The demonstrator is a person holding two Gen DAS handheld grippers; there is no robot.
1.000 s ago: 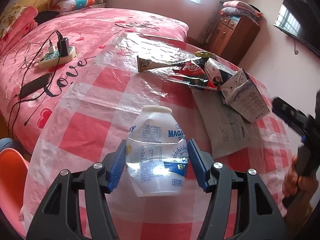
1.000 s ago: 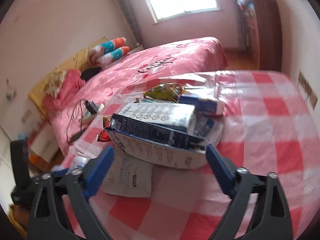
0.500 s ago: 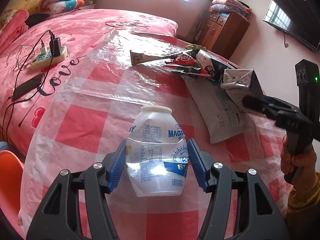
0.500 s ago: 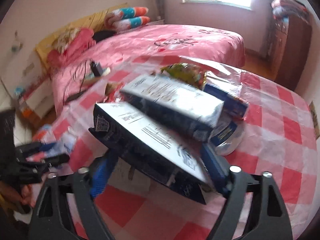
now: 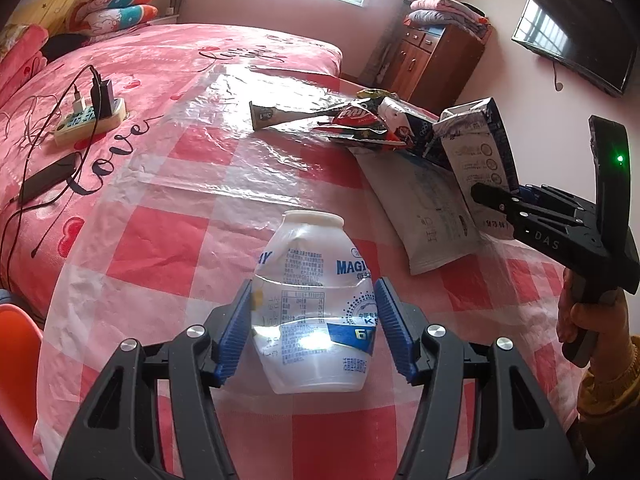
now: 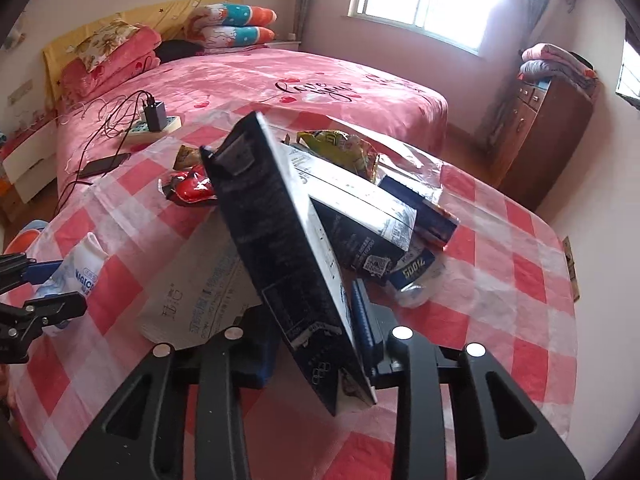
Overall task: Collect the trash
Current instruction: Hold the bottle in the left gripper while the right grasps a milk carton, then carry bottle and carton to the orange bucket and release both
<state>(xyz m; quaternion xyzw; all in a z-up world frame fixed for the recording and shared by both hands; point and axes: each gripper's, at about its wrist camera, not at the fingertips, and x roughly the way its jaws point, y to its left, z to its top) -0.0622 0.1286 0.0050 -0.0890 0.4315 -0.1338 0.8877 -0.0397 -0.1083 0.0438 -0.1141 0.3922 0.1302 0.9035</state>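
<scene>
A crumpled clear plastic bottle (image 5: 308, 248) with a white cap stands on the red-checked tablecloth (image 5: 168, 256). My left gripper (image 5: 312, 292) is shut on it, a blue pad pressing each side. The bottle (image 6: 80, 272) also shows at the left edge of the right wrist view. My right gripper (image 6: 312, 320) has its jaws closing tight on a flattened dark carton (image 6: 276, 232), which is tilted up on its edge. In the left wrist view this carton (image 5: 476, 152) stands raised at the right, in the right gripper (image 5: 492, 200).
The pile holds another carton (image 6: 360, 216), a yellow-green snack bag (image 6: 340, 148), a red wrapper (image 6: 192, 188) and a white packet (image 5: 432, 216). A power strip (image 5: 88, 116) and phone (image 5: 48, 176) lie on the bed. Wooden cabinet (image 5: 432, 60) behind, orange chair (image 5: 16, 336) at left.
My right gripper has shut on the dark carton and tipped it up off the pile. The left gripper has stayed put with the bottle in it.
</scene>
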